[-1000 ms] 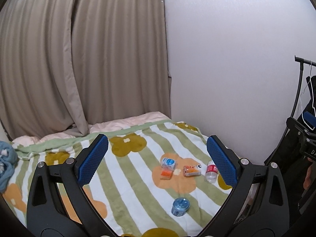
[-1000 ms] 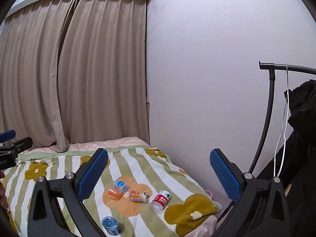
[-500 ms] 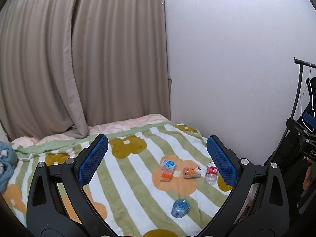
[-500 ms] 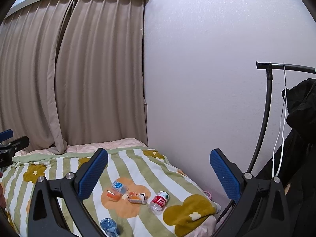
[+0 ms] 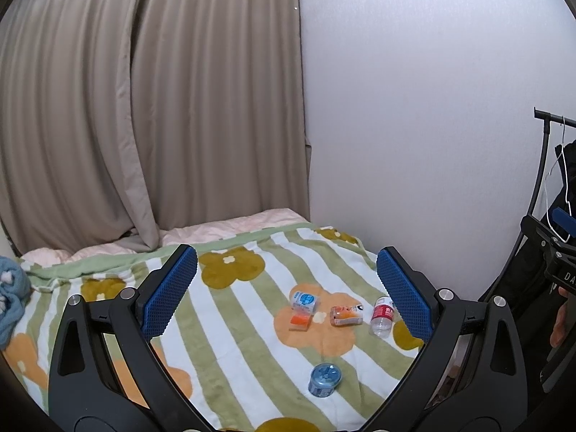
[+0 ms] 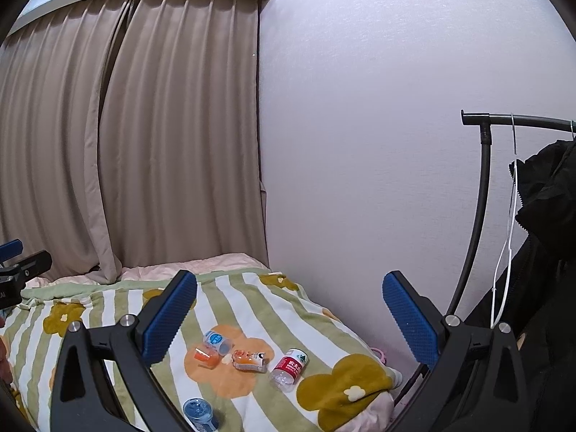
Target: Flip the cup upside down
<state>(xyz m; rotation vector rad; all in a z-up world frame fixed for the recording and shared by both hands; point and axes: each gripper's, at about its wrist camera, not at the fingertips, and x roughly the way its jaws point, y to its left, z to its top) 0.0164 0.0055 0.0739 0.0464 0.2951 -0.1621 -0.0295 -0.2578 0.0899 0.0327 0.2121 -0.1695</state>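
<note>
Several small cups lie on a striped flower blanket (image 5: 252,324). A blue cup (image 5: 324,379) stands nearest me; it also shows in the right wrist view (image 6: 199,413). Farther off lie a white-blue cup (image 5: 304,300), an orange cup (image 5: 300,322), an orange-patterned cup (image 5: 346,315) and a red-labelled clear bottle (image 5: 381,316). My left gripper (image 5: 284,288) is open and empty, held above the bed, well short of the cups. My right gripper (image 6: 289,313) is open and empty, also held back from them.
Beige curtains (image 5: 144,108) hang behind the bed and a white wall (image 5: 414,126) runs along its right side. A black clothes rack (image 6: 482,216) with dark clothing stands at the right. A blue knitted thing (image 5: 10,295) lies at the bed's left edge.
Both grippers have drifted slightly; the cups sit a little lower and farther right in the right wrist view. Both jaws stay open. Nothing on the bed has moved.
</note>
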